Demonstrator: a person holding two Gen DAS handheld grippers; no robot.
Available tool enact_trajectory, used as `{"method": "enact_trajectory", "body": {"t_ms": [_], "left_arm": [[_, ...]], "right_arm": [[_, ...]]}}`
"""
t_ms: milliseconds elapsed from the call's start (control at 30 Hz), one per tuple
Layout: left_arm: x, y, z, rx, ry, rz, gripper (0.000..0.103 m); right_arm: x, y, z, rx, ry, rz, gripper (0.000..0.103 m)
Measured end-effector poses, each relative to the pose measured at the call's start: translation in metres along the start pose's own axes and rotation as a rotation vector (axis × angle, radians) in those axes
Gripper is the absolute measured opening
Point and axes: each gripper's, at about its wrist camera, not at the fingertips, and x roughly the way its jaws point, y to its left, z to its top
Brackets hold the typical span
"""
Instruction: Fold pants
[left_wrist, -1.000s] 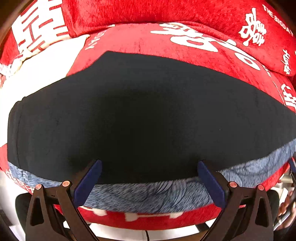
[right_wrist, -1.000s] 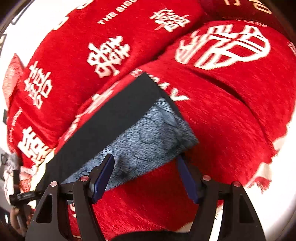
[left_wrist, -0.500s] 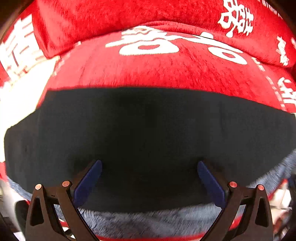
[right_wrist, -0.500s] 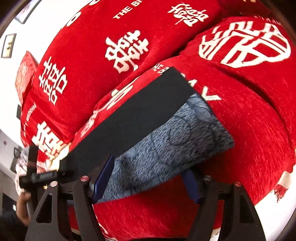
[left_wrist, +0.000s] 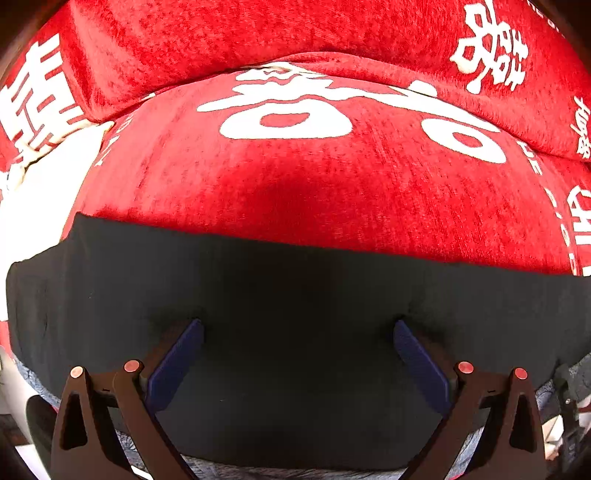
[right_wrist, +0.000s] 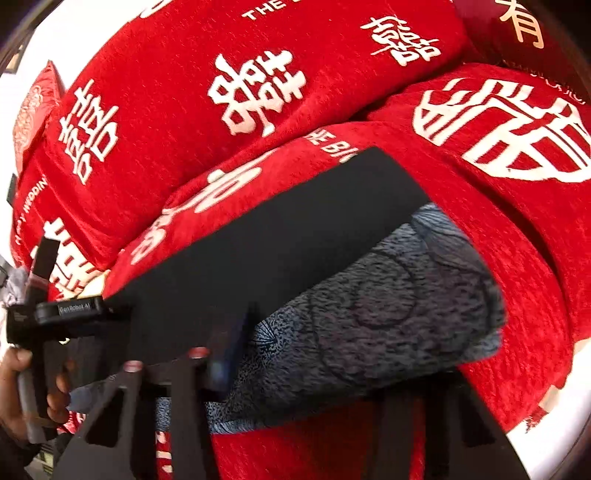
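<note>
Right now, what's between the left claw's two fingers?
Only the black pants span the open left claw, in the left wrist view; nothing else lies there.

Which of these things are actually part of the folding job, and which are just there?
Part of the job:
- pants, black outside with grey fleecy lining
- left gripper
- right gripper, fingers closing

Just there:
- red cushions with white characters

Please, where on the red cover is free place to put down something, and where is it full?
Free: the red cover between the pants far edge and the back cushion; also right of the pants' grey fleece lining. Crowded: the front, where the pants and both grippers are.
</note>
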Motion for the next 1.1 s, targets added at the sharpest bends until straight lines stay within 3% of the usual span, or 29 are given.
{"method": "enact_trajectory", "body": {"t_ms": [67,167,333,533,700,800,933,1100], "left_arm": [[-0.002,-0.008,-0.008,0.042,-0.021,0.037,0.103],[-0.009,-0.014,-0.034,0.112,-0.026,0.025,0.103],[-0.011,-0.005,-0.055,0.108,-0.022,-0.039,0.103],[-0.008,-0.014,-0.051,0.159,-0.032,-0.016,0.103],[-0.016,-0.002,-0.046,0.159,0.018,-0.065,0.103],[-0.036,0.012,-0.055,0.169,-0.038,-0.09,0.103],[-0.056,0.064,-0.062,0.13,-0.104,-0.146,0.103],[-0.04,0.169,-0.06,-0.085,-0.051,-0.194,0.103]], "right_arm": [[0.001,-0.007,0.003,0.032,0.006,0.011,0.027],[-0.003,-0.007,0.008,0.048,-0.001,0.021,0.019],[-0.015,0.022,0.01,-0.062,-0.041,-0.061,0.015],[-0.045,0.084,0.016,-0.245,-0.129,-0.142,0.014],[-0.067,0.133,0.012,-0.347,-0.182,-0.151,0.014],[-0.078,0.166,0.001,-0.42,-0.207,-0.158,0.014],[-0.08,0.21,-0.021,-0.541,-0.222,-0.173,0.014],[-0.052,0.271,-0.061,-0.71,-0.204,-0.193,0.014]]}}
